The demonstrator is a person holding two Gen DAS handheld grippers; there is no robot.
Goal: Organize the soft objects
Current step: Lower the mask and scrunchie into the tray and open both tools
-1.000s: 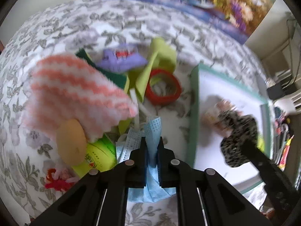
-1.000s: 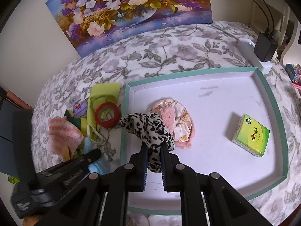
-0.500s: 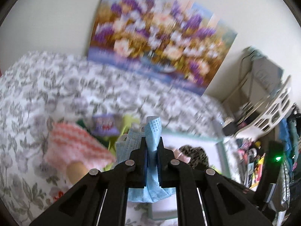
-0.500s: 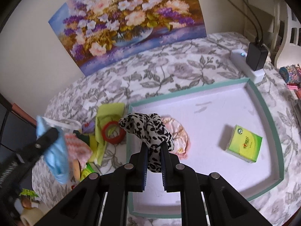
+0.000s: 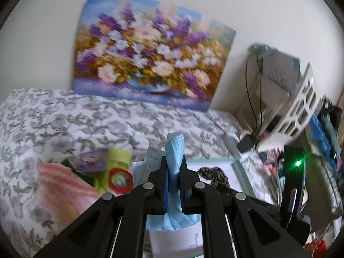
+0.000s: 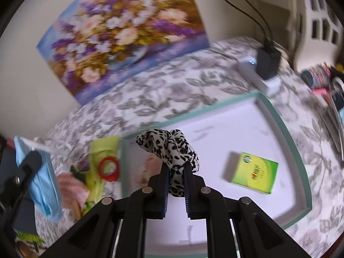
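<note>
Our left gripper (image 5: 173,167) clamps the blue mask (image 5: 175,150), held above the pile at 9 o'clock of the tray (image 6: 286,126). Our right gripper (image 6: 174,169) pinches the leopard scrunchie (image 6: 172,146) over the tray; the tissue pack (image 6: 254,173) lies at 3 o'clock.

A flower painting (image 5: 150,51) leans on the pale wall (image 5: 38,32) behind a leaf-patterned tablecloth (image 6: 172,94), white chair (image 5: 301,105) alongside

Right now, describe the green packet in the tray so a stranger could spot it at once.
Find the shallow white tray with a teal rim lying on the grey floral bedspread. On its right half lies a small flat rectangular packet in bright yellow-green wrap. It is the only boxy, glossy item there; the leopard-print fabric scrunchie nearby is soft and spotted.
</note>
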